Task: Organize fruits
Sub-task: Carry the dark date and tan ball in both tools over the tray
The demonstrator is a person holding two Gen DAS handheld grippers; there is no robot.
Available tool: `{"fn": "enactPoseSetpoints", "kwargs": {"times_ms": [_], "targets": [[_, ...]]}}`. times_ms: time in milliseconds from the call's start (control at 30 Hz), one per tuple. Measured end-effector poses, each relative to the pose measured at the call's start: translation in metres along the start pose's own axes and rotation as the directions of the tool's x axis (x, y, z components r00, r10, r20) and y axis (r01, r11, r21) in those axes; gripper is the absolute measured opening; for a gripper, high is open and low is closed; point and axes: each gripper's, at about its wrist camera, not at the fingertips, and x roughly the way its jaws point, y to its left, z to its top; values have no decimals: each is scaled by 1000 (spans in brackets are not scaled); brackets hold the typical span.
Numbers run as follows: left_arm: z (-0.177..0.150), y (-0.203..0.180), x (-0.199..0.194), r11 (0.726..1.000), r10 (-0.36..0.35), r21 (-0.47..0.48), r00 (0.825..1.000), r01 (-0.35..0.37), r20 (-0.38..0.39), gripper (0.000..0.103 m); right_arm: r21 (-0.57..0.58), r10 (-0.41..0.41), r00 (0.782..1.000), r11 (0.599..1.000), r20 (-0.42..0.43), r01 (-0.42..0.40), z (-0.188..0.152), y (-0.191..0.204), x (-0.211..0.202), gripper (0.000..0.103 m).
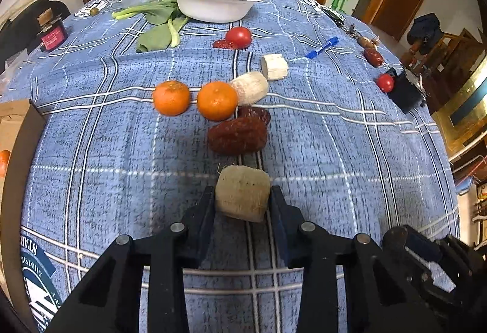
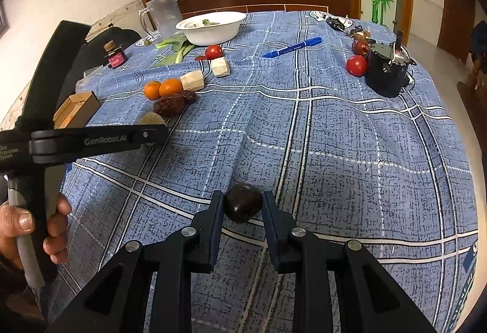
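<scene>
a tan cut chunk (image 1: 242, 194) is pinched between the two black fingers of the left gripper (image 1: 242, 200), close above the blue plaid tablecloth (image 1: 91, 135); whether it rests on the cloth cannot be told. just beyond it a large wrinkled dark red fruit (image 1: 237, 135) lies on the cloth, touching a smaller dark red one (image 1: 255, 113) behind it. two oranges (image 1: 171, 97) are set side by side a little further on, the right-hand one touching a pale cut piece (image 1: 251, 87), with a second pale cut piece (image 1: 274, 66) near it. a red tomato (image 1: 239, 37) is seen near a white bowl (image 1: 216, 2), beside which leafy greens (image 1: 158, 25) are spread. in the right wrist view a dark round fruit (image 2: 242, 202) is clamped between the fingers of the right gripper (image 2: 242, 205), low over the cloth and well apart from the cluster. another tomato (image 2: 356, 65) is found just beside a black cylindrical device (image 2: 386, 71), and a blue pen (image 2: 292, 47) lies between that and the bowl. a cardboard box (image 2: 77, 107) sits at the table's left edge.
</scene>
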Motion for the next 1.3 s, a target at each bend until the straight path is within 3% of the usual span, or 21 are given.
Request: {"fn": "enactPoseSetpoints", "kwargs": {"times_ms": [233,400,667,1300], "targets": [[-31,11,-26,999,26,46,999,-27,19,34,-12,-42,999,999,21,42,-3,11,-15,27],[-54,28,-49,999,-2,43,1000,0,29,34,-17,-69,997,997,28,69,-7,23,-24,27],[-83,55,-80,999,4,54,999,-6,47,34,-39,-89,996,995,-3,89,-17,59,-18,27],[-97,144,-130,998,32,-53,992,-26,118,34,-135,-64,998,989,-19,61,-3,148,5,27]]}}
